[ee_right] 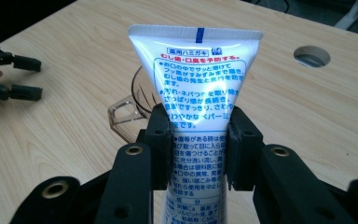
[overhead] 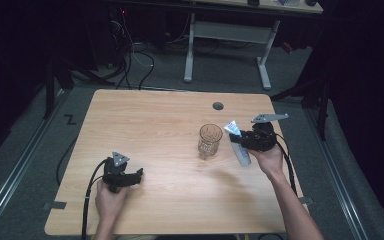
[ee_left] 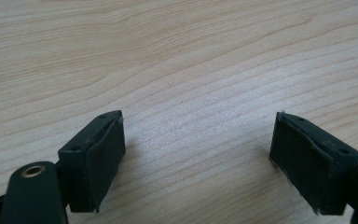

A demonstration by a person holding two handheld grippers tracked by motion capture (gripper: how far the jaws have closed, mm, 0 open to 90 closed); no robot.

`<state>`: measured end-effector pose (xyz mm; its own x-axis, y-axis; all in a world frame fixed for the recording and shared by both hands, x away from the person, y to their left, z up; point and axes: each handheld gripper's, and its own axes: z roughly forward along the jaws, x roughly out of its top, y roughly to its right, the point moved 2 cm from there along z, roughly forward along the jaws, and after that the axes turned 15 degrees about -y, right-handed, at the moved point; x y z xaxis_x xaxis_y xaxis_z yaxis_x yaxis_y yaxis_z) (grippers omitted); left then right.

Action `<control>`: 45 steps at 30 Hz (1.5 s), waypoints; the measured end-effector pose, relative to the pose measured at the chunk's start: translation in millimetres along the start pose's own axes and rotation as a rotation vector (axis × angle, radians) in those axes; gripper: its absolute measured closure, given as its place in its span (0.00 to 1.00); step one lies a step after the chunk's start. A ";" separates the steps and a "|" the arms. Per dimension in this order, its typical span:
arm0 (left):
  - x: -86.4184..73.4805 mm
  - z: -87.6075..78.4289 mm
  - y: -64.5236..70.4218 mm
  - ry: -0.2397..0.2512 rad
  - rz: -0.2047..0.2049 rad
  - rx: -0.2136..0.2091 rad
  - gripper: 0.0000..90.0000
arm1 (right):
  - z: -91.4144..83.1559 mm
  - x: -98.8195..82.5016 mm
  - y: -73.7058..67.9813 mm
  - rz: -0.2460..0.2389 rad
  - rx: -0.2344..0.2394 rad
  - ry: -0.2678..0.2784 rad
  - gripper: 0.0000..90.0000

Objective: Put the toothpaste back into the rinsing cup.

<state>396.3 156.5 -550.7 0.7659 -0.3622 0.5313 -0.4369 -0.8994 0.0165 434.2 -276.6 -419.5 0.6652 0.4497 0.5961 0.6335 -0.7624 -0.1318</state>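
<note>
Step in hand: carrying. Right gripper (ee_right: 198, 140) jaws clamped on toothpaste tube (ee_right: 196, 88), held just right of the glass (overhead: 210, 140) at mid-table. Left gripper (ee_left: 198, 154) jaws apart, idle near left. Next move likely calls for lowering the tube into the glass

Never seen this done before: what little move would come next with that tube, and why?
Probably carry the toothpaste tube over the glass and lower it in: the right gripper is shut on the tube, just beside the empty upright glass.
</note>
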 end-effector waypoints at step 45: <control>0.0 0.0 0.0 0.000 0.000 0.000 0.20 | 3.8 47.9 -17.5 -0.052 0.035 0.105 0.75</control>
<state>396.3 156.5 -550.7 0.7658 -0.3624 0.5312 -0.4370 -0.8993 0.0164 456.5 -239.9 -391.7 0.5873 0.4353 0.6824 0.6806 -0.7219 -0.1252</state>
